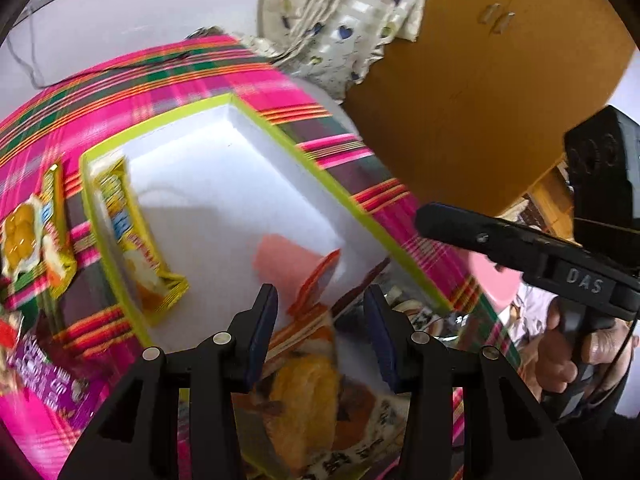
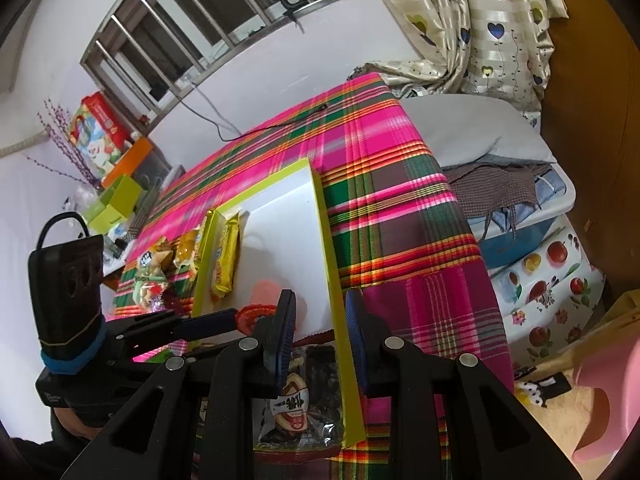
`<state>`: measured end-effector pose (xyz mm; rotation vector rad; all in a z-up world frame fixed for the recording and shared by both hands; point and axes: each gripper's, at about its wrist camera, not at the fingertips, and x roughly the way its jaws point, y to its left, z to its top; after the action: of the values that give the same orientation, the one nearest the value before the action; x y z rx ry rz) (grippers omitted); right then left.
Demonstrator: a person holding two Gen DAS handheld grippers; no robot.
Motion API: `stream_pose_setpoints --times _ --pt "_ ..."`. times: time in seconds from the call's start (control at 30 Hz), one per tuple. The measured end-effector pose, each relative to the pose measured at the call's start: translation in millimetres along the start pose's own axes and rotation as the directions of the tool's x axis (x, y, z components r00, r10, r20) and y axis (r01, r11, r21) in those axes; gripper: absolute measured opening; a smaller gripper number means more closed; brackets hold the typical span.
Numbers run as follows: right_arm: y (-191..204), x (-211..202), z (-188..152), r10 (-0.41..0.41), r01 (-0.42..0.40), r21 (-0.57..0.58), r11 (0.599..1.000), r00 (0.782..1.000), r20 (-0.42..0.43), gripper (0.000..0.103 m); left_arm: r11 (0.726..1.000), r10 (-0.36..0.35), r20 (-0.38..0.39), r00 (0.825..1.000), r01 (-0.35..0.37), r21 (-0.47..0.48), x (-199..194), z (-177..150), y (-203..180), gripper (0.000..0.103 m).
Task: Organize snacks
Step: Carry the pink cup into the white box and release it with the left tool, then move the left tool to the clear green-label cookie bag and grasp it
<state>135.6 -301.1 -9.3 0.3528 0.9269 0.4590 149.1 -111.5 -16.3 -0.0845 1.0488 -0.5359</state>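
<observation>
A white box with a yellow-green rim [image 1: 360, 224] [image 2: 326, 232] lies on the pink plaid tablecloth [image 2: 380, 200]. My left gripper [image 1: 322, 312] hangs over the box, shut on an orange snack packet [image 1: 304, 380] with a bread picture. The packet's red crimped end sticks out past the fingertips. A yellow packet [image 1: 132, 240] [image 2: 226, 256] leans on the box's left wall. My right gripper [image 2: 320, 328] hovers over the box's right wall with its pads slightly apart and nothing in them. Below it lies a clear packet of dark snacks [image 2: 308, 384].
More packets lie on the cloth left of the box: a yellow one [image 1: 32, 236] and a purple one [image 1: 44, 380]. A wooden cabinet [image 1: 480, 100] and a curtain [image 2: 480, 20] stand behind the table. A hand holds the right gripper [image 1: 428, 220].
</observation>
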Motion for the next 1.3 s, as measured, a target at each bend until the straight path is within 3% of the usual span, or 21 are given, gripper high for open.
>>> stream_pose_setpoints --times 0.13,0.23,0.37,0.73,0.97,1.3 --pt "-0.2 -0.1 0.1 -0.001 0.001 -0.002 1.0 1.0 0.0 0.023 0.998 -0.062 0.018 0.998 0.062 0.005 6.0 8.6 -1.1 0.046" --pt "-1.9 -2.1 2.2 -0.008 0.008 0.002 1.0 1.0 0.009 0.023 0.993 -0.104 0.052 0.993 0.101 0.062 -3.9 7.4 -13.3 0.046" --pt "2.1 -5.2 2.9 -0.003 0.003 -0.008 1.0 1.0 0.016 0.023 0.996 -0.075 0.073 0.995 0.071 0.062 -15.1 2.3 -13.9 0.046" --pt "44.9 -11.3 -7.2 0.019 -0.016 -0.111 0.994 1.0 0.024 0.026 0.994 0.024 0.174 0.984 -0.005 -0.11 -62.4 -28.8 24.4 0.046" --pt "74.7 -6.7 -14.4 0.036 -0.035 -0.165 0.986 0.999 0.007 0.034 0.979 0.105 0.207 0.973 -0.064 -0.196 -84.4 -47.7 50.2 0.046" --pt "99.5 4.3 -22.3 0.045 -0.048 -0.197 0.979 0.999 -0.021 0.035 0.943 0.208 0.221 0.953 -0.135 -0.305 -107.5 -76.0 87.3 0.046"
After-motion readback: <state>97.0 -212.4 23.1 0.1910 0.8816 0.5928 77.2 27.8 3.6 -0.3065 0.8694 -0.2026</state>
